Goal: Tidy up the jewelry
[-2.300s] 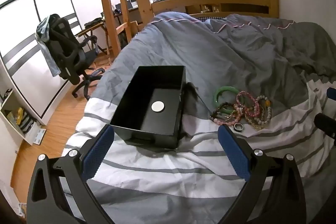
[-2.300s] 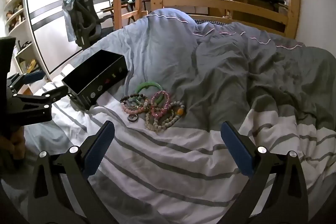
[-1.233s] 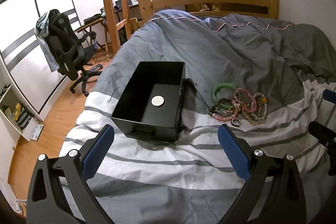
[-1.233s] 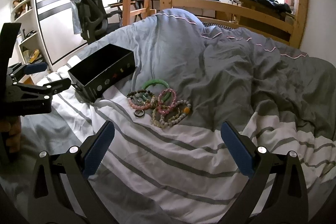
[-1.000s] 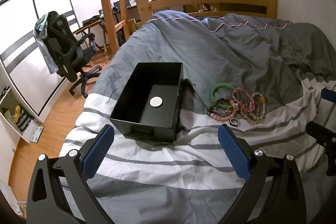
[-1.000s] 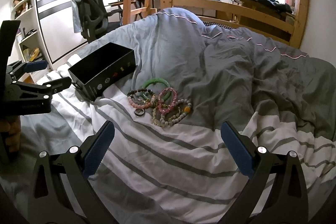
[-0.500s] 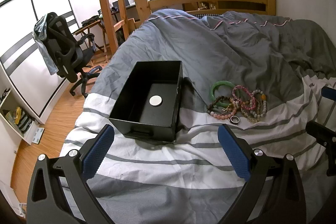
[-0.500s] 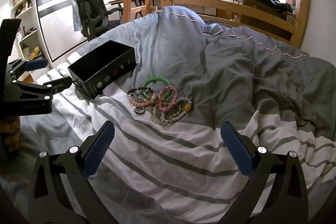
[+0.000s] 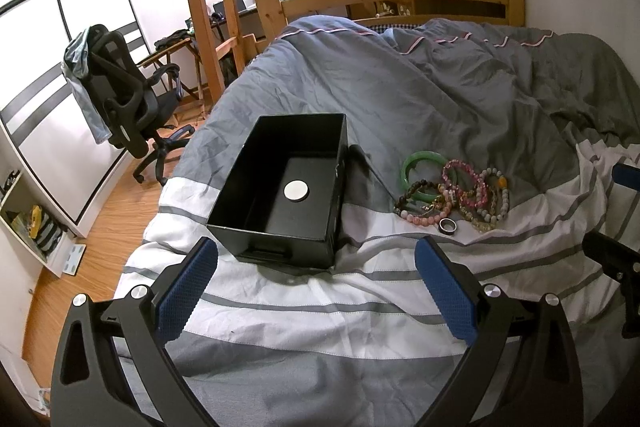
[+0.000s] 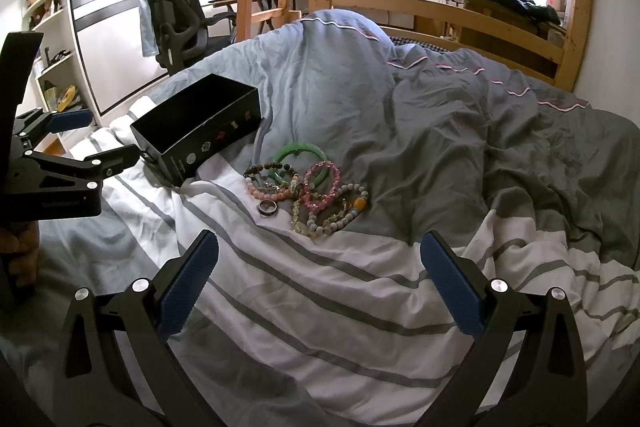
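An open black box (image 9: 256, 163) sits on the striped bedspread, with a round silver disc (image 9: 296, 191) on its floor; it also shows in the right wrist view (image 10: 200, 131). Right of it lies a pile of jewelry: a green bangle (image 9: 424, 163) (image 10: 301, 151), a pink bead bracelet (image 9: 466, 183) (image 10: 322, 183), other bead bracelets and a dark ring (image 9: 447, 225) (image 10: 267, 207). My left gripper (image 9: 316, 291) is open and empty in front of the box. My right gripper (image 10: 319, 287) is open and empty, short of the pile.
The grey duvet (image 9: 440, 83) is bunched up behind the box and jewelry. A wooden ladder (image 9: 204, 7) and bed frame (image 10: 440, 11) stand at the back. An office chair (image 9: 124, 99) stands on the floor left of the bed.
Both grippers have drifted slightly; the box and jewelry sit a little farther off in the left wrist view. Nothing was grasped or moved.
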Tool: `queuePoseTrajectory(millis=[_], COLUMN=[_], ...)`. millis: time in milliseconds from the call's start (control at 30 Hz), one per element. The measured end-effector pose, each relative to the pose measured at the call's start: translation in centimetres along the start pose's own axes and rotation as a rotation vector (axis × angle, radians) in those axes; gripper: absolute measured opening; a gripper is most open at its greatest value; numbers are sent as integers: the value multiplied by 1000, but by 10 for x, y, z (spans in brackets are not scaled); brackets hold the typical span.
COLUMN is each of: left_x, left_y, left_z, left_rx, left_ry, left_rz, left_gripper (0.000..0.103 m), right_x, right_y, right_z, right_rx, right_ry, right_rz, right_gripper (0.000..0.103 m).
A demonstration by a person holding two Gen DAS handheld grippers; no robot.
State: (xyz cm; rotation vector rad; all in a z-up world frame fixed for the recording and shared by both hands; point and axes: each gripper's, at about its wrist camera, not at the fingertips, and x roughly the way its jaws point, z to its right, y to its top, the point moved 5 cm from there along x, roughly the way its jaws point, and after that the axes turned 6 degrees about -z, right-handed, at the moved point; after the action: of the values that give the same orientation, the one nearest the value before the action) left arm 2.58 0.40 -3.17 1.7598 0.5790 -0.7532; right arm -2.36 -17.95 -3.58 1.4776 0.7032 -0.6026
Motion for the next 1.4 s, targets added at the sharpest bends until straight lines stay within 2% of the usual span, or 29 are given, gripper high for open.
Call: queuePoseTrajectory(millis=[700,1000,1200,1400], left_x=[-1,7,22,46], left_y=[-2,0,9,23], left_z=[5,8,23,55], left_rx=[31,46,65,146], left_ry=[-4,-34,-66,-108], left_rz=[7,-11,-22,-23], left_gripper=[97,97,97,97], right_x=[0,6,16,42], right_y=[1,-1,3,13], right_z=[0,-2,-1,10], right_rx=[0,-8,-17,17], right_ry=[-1,0,10,30], right_rz=[0,-13,-33,-65], right_gripper=[100,100,100,100])
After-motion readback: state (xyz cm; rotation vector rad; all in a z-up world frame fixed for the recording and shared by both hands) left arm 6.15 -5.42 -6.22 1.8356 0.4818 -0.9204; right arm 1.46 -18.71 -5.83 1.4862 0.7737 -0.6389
